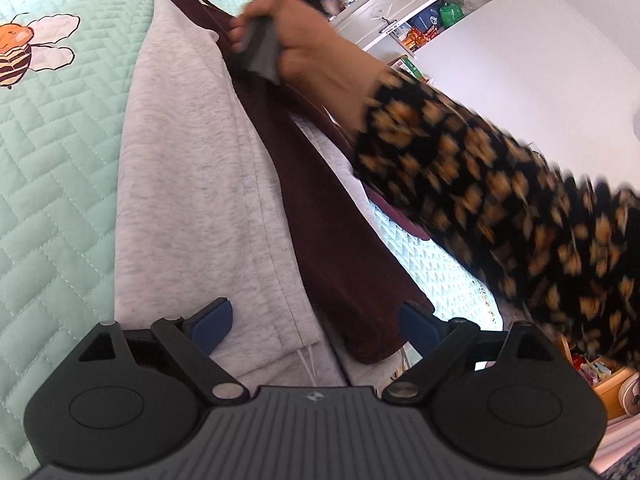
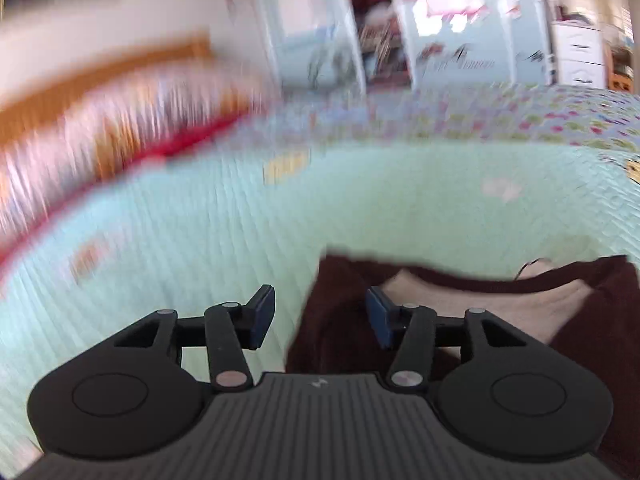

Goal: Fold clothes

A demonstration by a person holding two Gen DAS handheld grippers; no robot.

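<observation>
Folding sweatshirt (image 1: 208,184) lying flat on quilt (image 1: 60,152) | soft, limp, light; pinch hem or maroon sleeve (image 1: 320,220) edge | left gripper (image 1: 316,318) jaws wide, empty | right gripper (image 2: 320,316) jaws apart, empty

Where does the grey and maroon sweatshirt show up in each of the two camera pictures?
Left wrist view: the sweatshirt runs up the middle, from between the open left tool to the top.
Right wrist view: the sweatshirt sits lower right, behind the right tool.
Shared landmark: the mint quilt underneath.

Garment (image 1: 192,184) on quilt (image 1: 52,168)
</observation>
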